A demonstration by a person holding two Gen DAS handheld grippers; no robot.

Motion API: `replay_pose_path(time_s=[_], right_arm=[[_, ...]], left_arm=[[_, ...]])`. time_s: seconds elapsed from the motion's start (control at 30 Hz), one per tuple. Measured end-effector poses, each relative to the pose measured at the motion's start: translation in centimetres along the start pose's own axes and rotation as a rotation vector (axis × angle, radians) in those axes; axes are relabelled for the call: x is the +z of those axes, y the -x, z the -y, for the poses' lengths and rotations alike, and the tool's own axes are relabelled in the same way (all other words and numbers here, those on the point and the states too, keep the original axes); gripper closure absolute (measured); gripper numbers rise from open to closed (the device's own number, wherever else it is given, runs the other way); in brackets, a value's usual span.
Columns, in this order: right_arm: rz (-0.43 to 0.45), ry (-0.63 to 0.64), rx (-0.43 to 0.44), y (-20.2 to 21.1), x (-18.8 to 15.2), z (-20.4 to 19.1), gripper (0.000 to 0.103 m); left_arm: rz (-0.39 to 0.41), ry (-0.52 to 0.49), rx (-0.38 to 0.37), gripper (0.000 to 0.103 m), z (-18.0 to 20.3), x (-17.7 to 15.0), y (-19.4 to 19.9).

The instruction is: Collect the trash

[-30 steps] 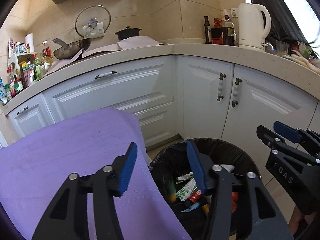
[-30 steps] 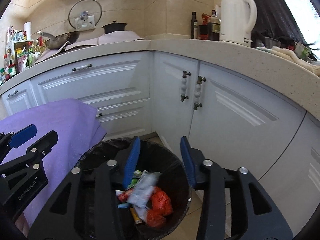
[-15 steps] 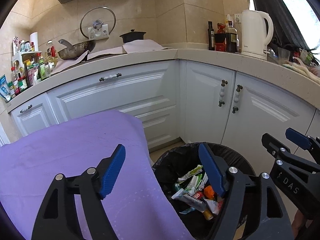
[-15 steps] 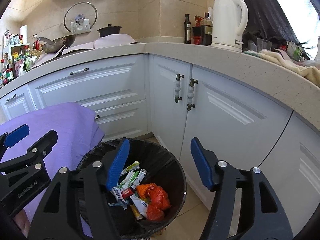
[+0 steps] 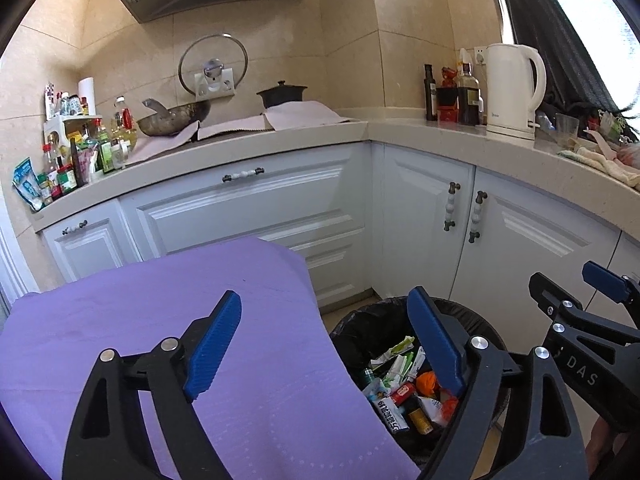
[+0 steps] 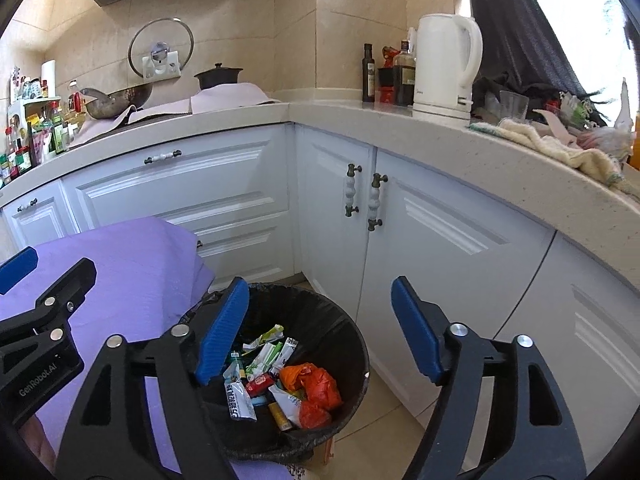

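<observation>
A black-lined trash bin (image 5: 360,328) (image 6: 344,320) stands on the floor by the white corner cabinets. It holds wrappers, a tube and an orange bag (image 6: 316,384). My left gripper (image 5: 324,344) is open and empty, above the edge of the purple cloth and the bin's left rim. My right gripper (image 6: 320,332) is open and empty, above the bin. The right gripper also shows at the right edge of the left wrist view (image 5: 576,304). The left gripper shows at the left edge of the right wrist view (image 6: 48,276).
A purple cloth (image 5: 160,320) covers a surface left of the bin. White cabinets (image 6: 440,240) stand close behind and to the right. The counter carries a white kettle (image 6: 444,68), bottles, a wok (image 5: 172,120), a black pot and towels.
Both grippers have opened wider and drawn up and back from the bin. More trash lies visible in the bin than a second ago.
</observation>
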State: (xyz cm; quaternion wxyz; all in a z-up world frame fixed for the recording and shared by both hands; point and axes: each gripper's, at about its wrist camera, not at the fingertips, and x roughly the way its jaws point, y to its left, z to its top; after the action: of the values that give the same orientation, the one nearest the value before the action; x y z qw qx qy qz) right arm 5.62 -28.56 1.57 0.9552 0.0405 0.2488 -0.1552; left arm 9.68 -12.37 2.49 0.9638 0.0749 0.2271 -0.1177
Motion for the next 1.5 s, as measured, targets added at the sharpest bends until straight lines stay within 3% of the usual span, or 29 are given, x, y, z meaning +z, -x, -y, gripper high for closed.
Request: replay_pose_path(time_s=[0.73,1.5], right_arm=[[0.070,0.048,-0.017,6.1,-0.1,-0.9,0.027],[0.069,0.050,-0.017,6.1,-0.1,-0.7,0.027]], left_arm=[[0.046,0.032,0.000,0.019,-2.1,-0.4,4.9],[0.044,0.047,-0.007,0.019,-2.8,-0.9,5.4]])
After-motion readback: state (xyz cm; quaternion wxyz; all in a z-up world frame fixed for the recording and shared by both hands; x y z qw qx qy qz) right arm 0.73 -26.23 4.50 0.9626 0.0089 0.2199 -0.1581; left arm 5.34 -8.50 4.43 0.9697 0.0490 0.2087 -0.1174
